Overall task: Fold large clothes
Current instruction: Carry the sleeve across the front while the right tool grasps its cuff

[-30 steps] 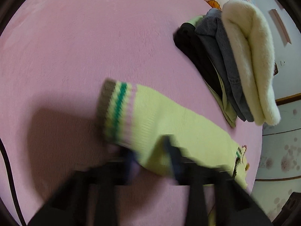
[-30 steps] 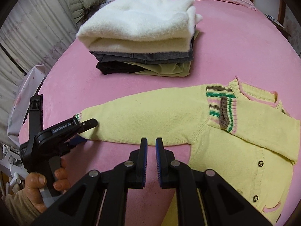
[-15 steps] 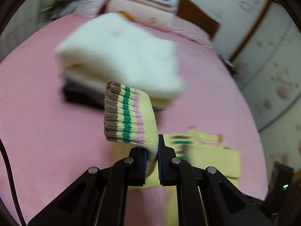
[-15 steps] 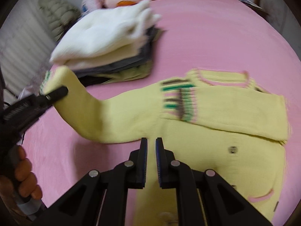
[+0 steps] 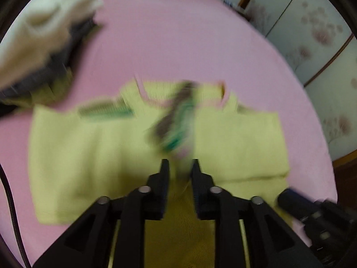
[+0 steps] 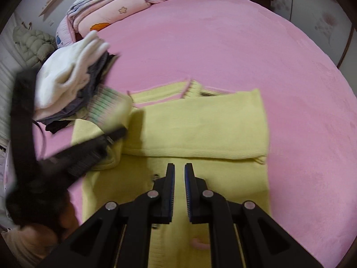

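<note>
Carried across from the bedside, the striped sleeve cuff [image 5: 176, 125] now lies over the yellow cardigan [image 6: 200, 125] on the pink bed [image 6: 223, 44]; left gripper [image 5: 179, 164] just loosening, right gripper [image 6: 179, 169] nearly closed, empty: 2nd sleeve folded.

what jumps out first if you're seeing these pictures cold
The yellow knit cardigan spread on the pink bed, one sleeve already folded across its chest. At its left side the left gripper, jaws just opening, lets go of the striped cuff of the other sleeve. Behind lies a stack of folded clothes, white fleece on top.
</note>
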Demonstrator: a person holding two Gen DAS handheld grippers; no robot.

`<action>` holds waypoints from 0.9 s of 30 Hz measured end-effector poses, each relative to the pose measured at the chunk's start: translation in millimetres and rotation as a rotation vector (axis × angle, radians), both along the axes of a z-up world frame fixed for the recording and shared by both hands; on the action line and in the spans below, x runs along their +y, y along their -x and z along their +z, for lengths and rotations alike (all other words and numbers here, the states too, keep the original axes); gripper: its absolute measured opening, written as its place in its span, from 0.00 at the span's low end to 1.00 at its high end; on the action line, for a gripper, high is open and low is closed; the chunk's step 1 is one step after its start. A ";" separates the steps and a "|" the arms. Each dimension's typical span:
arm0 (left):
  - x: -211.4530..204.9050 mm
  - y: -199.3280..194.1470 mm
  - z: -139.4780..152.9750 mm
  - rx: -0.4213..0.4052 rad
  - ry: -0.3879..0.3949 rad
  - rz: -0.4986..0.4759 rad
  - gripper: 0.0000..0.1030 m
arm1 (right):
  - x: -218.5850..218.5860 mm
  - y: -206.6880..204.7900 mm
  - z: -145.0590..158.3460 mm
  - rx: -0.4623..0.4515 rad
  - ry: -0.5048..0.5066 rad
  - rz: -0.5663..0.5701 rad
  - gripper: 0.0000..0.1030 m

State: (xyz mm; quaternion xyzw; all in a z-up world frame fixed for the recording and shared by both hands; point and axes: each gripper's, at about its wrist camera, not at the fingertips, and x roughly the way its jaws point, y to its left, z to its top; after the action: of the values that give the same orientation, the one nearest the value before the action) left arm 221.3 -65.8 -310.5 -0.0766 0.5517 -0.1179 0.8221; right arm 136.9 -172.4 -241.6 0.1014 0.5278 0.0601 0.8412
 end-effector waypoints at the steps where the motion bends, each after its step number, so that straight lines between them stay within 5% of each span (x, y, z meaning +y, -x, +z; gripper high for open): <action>1: -1.6 2.4 -4.1 0.003 -0.006 0.000 0.26 | -4.8 -0.9 -3.1 0.007 -0.003 -0.001 0.09; 3: -1.6 8.7 -1.0 -0.013 0.000 -0.010 0.41 | -12.4 -1.5 -6.2 0.018 -0.017 -0.001 0.09; 5: 0.3 11.1 5.7 -0.020 -0.001 -0.001 0.67 | -18.5 -3.2 -6.8 0.022 -0.033 0.002 0.09; 11: 36.7 34.5 47.0 -0.062 0.021 0.075 0.69 | -27.7 -8.7 2.7 0.005 -0.078 0.032 0.09; 14: 59.7 53.9 58.0 -0.076 -0.016 0.137 0.69 | -27.6 -17.2 7.3 -0.009 -0.107 0.042 0.20; 20: 112.3 76.5 36.5 -0.011 -0.096 0.281 0.69 | -13.4 -47.4 -0.3 0.006 -0.164 0.085 0.24; 27: 120.3 67.8 4.8 0.006 -0.101 0.329 0.69 | 2.2 -84.6 -32.8 0.085 -0.155 0.110 0.24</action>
State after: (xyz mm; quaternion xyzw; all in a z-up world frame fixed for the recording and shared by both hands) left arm 153.5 54.4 -305.7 -0.1248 0.5394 0.0463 0.8315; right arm 221.6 -170.2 -274.4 0.1393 0.5613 0.1424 0.8033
